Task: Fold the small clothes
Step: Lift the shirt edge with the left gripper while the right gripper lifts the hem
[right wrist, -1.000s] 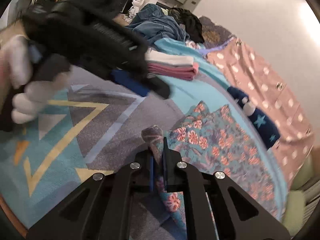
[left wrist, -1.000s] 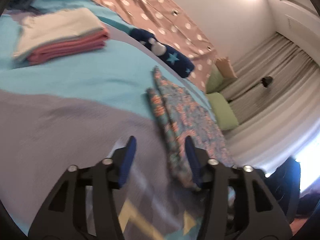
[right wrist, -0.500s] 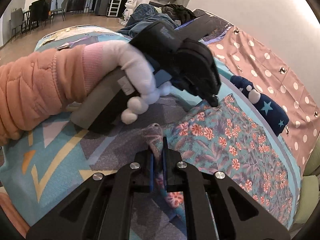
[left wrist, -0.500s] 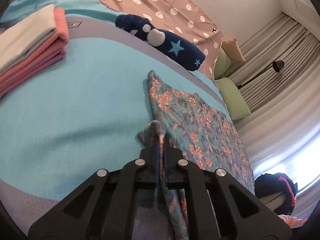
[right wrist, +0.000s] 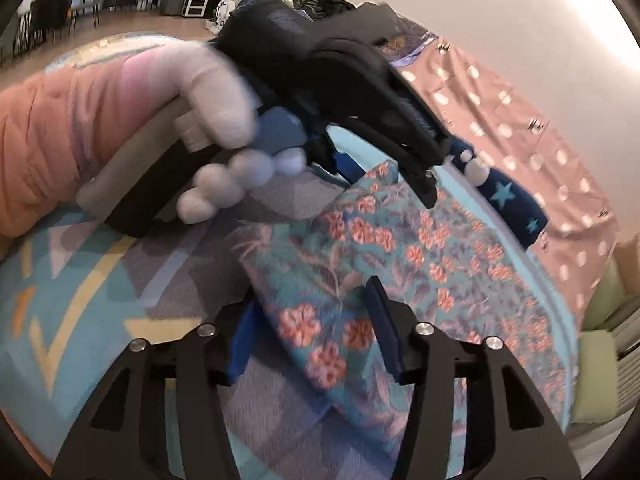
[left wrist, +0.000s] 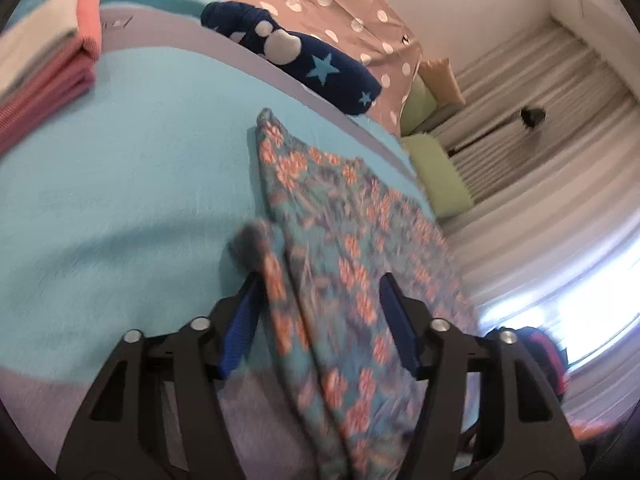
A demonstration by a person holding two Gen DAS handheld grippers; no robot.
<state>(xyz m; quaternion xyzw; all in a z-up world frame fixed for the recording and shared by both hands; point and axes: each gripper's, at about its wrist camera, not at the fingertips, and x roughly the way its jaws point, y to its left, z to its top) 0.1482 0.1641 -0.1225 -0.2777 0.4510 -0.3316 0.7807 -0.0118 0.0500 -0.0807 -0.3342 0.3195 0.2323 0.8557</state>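
Both my claws, left gripper [left wrist: 320,284] and right gripper [right wrist: 310,292], are opening, releasing the floral garment [right wrist: 420,248] lying between their pads on the blanket [left wrist: 120,184].

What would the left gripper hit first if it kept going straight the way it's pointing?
Probably the floral garment: it already lies between the opening jaws of the left gripper and runs on ahead. Depth is hard to judge.

Legible text, labels, brands, numbers, signs: none in either view; any marks on fabrics or objects too blurred to read.
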